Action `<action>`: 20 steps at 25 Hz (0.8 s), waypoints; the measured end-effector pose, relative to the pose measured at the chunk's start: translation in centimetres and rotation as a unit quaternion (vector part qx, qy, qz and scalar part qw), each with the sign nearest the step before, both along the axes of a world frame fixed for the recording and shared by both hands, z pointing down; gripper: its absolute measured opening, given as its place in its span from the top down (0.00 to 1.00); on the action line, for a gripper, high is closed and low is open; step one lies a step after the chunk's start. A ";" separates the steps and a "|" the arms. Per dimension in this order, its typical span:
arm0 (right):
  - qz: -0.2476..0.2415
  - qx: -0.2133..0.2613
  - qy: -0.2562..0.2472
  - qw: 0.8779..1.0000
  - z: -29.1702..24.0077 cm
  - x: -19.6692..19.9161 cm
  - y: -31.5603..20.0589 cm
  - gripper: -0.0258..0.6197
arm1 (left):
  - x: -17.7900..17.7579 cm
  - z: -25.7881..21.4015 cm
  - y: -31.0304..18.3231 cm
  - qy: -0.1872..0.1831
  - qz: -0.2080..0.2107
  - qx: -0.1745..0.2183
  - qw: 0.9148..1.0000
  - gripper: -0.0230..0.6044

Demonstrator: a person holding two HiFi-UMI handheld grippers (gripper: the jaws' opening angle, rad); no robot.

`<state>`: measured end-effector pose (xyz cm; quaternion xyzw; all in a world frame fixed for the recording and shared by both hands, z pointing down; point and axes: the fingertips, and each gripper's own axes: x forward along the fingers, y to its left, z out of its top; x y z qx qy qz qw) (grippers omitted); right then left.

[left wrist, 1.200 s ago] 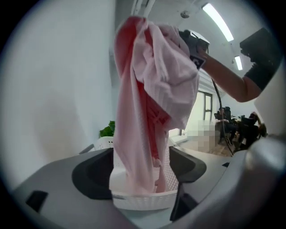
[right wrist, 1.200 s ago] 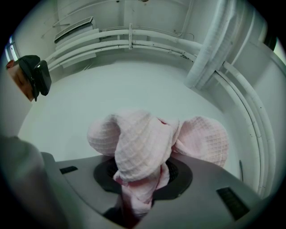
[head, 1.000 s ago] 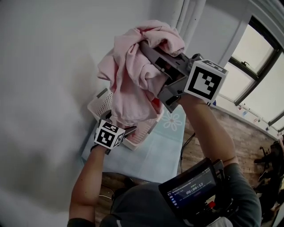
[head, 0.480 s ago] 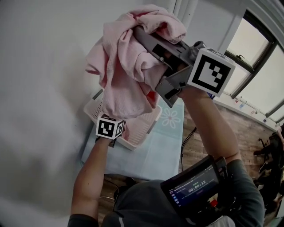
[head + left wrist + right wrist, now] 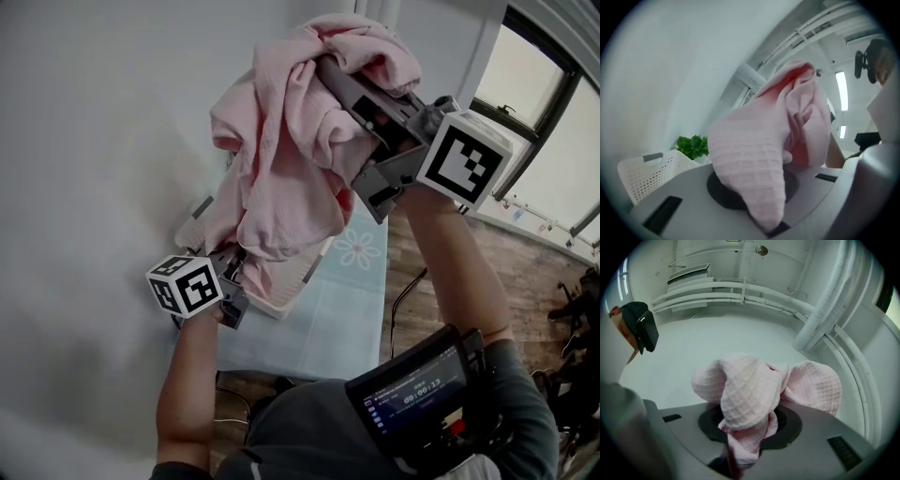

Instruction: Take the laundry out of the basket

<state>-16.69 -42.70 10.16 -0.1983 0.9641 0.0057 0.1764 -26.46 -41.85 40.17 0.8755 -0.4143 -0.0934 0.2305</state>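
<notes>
Grey short-sleeved shirt (image 5: 300,436)

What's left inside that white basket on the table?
Can't tell. The lifted pink cloth hangs in front of the white basket, hiding its inside from above. Only its near rim and part of one perforated wall show; nothing inside is visible.

Plain pale wall (image 5: 84,169) fills left. Dark-framed window (image 5: 530,66) upper right, bright daylight through it. Wood-plank floor (image 5: 525,277) below window, dark cable (image 5: 405,292) trailing across it. Counter (image 5: 328,323) under pale blue cover with flower print. White pipes (image 5: 740,287) run overhead. Long ceiling lamps (image 5: 842,89) lit. Green plant (image 5: 693,146) by wall.
</notes>
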 end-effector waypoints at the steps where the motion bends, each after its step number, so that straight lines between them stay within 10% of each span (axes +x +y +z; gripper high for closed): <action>1: 0.003 -0.001 -0.004 1.000 -0.2 0.2 0.0 0.75 | -0.3 -1.6 0.4 0.015 0.001 0.011 1.000 0.89; 8: 0.048 0.009 -0.020 0.999 -3.0 9.0 0.6 0.75 | 6.2 -12.3 2.7 0.083 0.032 0.066 0.994 0.89; 14: 0.073 0.006 -0.044 0.996 -5.3 21.1 8.6 0.75 | 18.1 -20.3 10.8 0.074 0.065 0.117 0.988 0.89; 20: 0.120 0.013 -0.024 0.992 -2.5 23.2 5.4 0.75 | 21.1 -21.6 6.4 0.059 0.109 0.149 0.981 0.89</action>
